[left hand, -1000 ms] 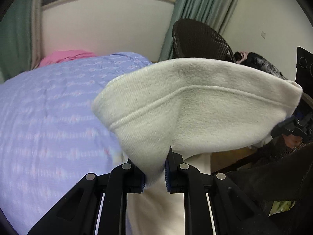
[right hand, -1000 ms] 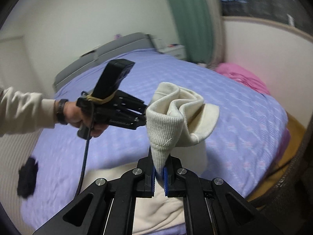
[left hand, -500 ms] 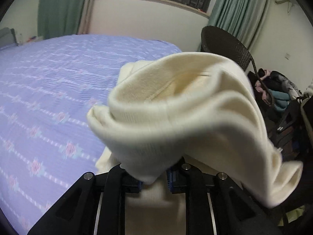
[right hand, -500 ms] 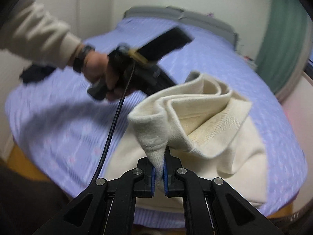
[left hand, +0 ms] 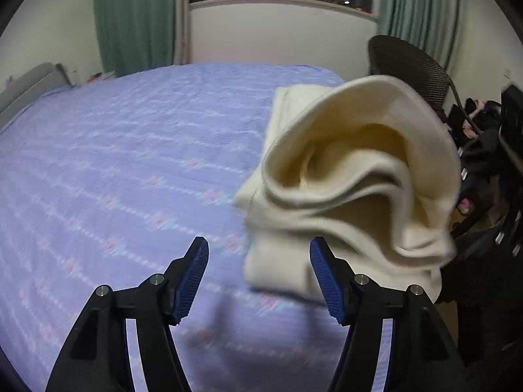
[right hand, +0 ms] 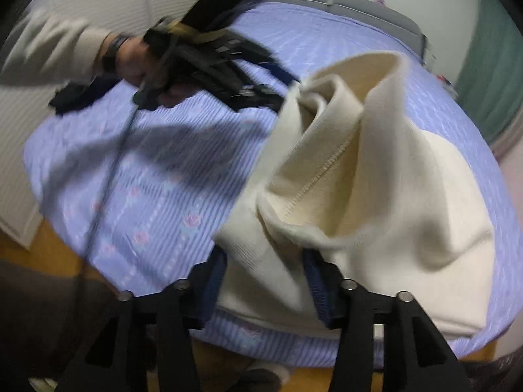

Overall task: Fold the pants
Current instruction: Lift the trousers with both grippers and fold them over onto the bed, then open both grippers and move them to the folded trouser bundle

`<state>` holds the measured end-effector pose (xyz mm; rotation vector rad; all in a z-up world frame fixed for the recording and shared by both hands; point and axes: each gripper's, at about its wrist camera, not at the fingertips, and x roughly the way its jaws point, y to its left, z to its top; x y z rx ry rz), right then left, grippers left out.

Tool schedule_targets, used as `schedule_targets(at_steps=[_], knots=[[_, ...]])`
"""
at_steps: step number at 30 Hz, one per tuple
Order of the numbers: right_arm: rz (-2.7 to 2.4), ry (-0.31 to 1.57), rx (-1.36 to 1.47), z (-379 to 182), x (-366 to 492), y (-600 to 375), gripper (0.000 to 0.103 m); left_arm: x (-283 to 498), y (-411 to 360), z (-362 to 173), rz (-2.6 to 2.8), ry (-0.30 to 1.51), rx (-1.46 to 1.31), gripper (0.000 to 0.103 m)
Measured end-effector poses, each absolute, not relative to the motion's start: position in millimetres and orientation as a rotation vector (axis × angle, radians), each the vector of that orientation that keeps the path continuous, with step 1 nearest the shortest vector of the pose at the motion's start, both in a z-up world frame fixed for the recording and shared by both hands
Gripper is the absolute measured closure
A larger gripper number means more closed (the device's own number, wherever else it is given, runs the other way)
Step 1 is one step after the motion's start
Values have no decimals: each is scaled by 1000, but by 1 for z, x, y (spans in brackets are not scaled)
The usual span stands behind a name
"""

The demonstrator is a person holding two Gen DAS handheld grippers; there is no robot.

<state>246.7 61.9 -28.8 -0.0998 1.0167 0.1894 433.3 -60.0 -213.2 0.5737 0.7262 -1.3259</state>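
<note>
The cream pants (left hand: 359,179) lie bunched on the purple bedspread (left hand: 130,163), their folded-over top still loose and blurred. My left gripper (left hand: 260,277) is opening; its blue pads stand wide apart and the cloth sits just ahead by the right finger, not pressed. In the right wrist view the pants (right hand: 376,196) rise in a crumpled fold near the bed's front edge. My right gripper (right hand: 266,281) is opening too, with a lobe of cloth lying between its parted pads. The left gripper (right hand: 284,93), held by a hand (right hand: 137,65), shows blurred at the pants' far side.
A dark wicker chair (left hand: 412,65) and a heap of dark clothes (left hand: 483,124) stand off the bed's right side. Green curtains (left hand: 134,19) flank a window. A dark item (right hand: 75,98) lies on the bed's left corner. A grey headboard (right hand: 359,6) backs the bed, with wooden floor (right hand: 49,254) below.
Both grippers came down over the bed and went from shut on the cream hem to open. The cloth has slipped free of the left pads and slumps onto the bedspread.
</note>
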Motion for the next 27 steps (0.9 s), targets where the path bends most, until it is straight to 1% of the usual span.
schedule_targets(at_steps=[2, 5, 7, 10, 11, 12, 14, 17, 20, 23, 26, 27], knots=[[195, 993, -37, -10, 249, 54, 51, 430, -54, -207, -1324, 723, 569, 40], [245, 951, -48, 9, 250, 55, 43, 428, -51, -189, -1293, 723, 496, 39], [199, 890, -72, 25, 251, 51, 43, 426, -54, -173, -1251, 718, 448, 39], [109, 849, 45, 39, 256, 25, 43, 420, -71, -150, -1200, 701, 400, 36], [82, 845, 67, 42, 258, 14, 43, 417, -76, -145, -1187, 697, 383, 31], [40, 843, 75, 45, 259, -1, 43, 415, -85, -139, -1161, 697, 358, 22], [-30, 831, 72, 48, 258, -23, 43, 412, -103, -131, -1117, 698, 296, 20], [-124, 828, 61, 47, 262, -51, 43, 407, -127, -130, -1068, 704, 237, 20], [-172, 863, 46, 41, 270, -76, 43, 392, -157, -137, -990, 685, 258, 20], [-167, 903, 8, 30, 279, -93, 45, 375, -171, -147, -922, 689, 253, 20], [-128, 917, 5, 24, 283, -101, 53, 354, -179, -158, -911, 716, 244, 20], [-99, 929, 0, 19, 287, -102, 53, 350, -184, -166, -901, 735, 263, 20]])
